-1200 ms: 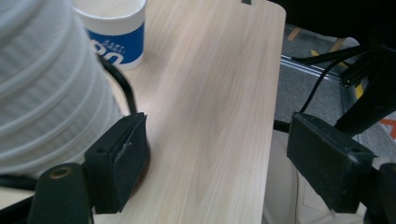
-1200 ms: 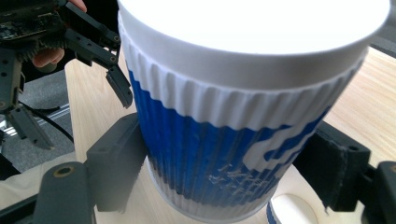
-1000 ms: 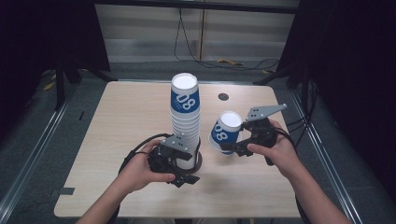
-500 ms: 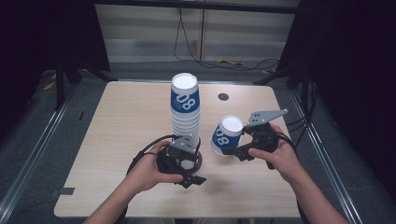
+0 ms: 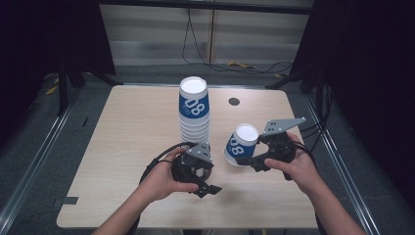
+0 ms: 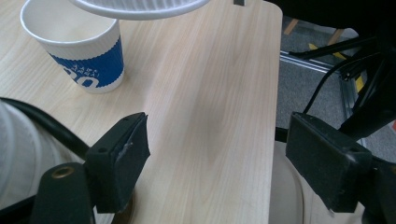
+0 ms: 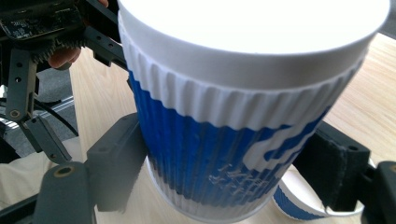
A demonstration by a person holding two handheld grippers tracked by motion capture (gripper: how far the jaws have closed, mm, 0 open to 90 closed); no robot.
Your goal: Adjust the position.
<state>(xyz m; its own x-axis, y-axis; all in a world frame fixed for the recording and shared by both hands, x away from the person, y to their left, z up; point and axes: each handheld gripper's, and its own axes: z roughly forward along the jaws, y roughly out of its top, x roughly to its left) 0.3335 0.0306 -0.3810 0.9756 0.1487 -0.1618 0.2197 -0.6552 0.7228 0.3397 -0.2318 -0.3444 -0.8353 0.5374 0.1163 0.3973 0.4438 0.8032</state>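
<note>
Our right claw (image 5: 254, 157) is clamped on a ribbed white paper cup with a blue band (image 5: 240, 145), bottom up and tilted, just clear of the pale wooden surface (image 5: 127, 142). Since a second ago we have drawn it lower and a little further from the tall stack of matching cups (image 5: 194, 110), so it looks freshly separated and ready for setting down. Our left claw (image 5: 205, 183) has slid back from the stack's foot toward us; its jaws stand wide apart, empty. In the left gripper view, another upright cup (image 6: 77, 44) stands beyond the jaws.
</note>
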